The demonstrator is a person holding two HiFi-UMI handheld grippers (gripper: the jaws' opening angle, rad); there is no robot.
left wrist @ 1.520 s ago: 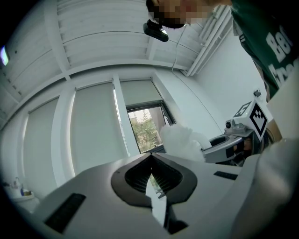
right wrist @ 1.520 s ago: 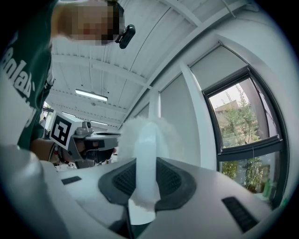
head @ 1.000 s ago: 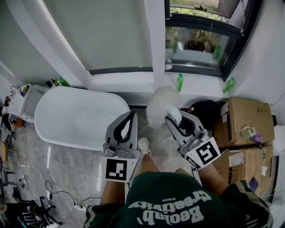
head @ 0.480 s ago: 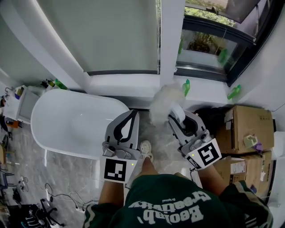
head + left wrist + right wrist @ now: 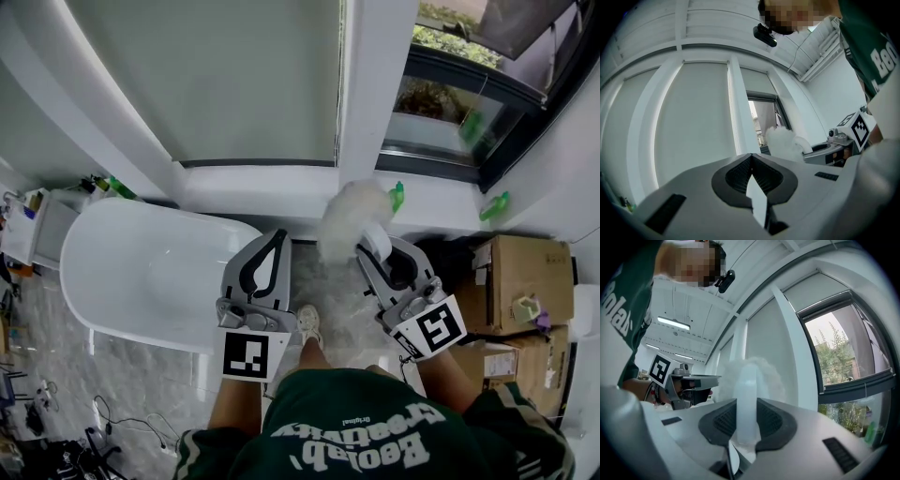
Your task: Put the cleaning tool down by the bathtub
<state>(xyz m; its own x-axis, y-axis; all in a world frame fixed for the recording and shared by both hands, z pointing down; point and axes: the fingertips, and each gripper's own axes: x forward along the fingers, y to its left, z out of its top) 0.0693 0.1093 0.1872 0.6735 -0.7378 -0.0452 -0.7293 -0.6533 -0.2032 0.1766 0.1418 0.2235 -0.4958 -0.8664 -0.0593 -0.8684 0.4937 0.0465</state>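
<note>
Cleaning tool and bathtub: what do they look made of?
The cleaning tool has a head that looks like fluffy white fibre, judging by its soft, fuzzy outline. Its handle looks like smooth, translucent white plastic. The bathtub is glossy white, probably acrylic or enamel; the sheen alone can't settle which.

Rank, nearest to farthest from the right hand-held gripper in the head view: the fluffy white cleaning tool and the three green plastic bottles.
1. Fluffy white cleaning tool: clamped in the right hand-held gripper.
2. Green plastic bottle beside the pillar, just beyond.
3. Green plastic bottle at the sill's right end.
4. Green plastic bottle behind the white bathtub, far left.
</note>
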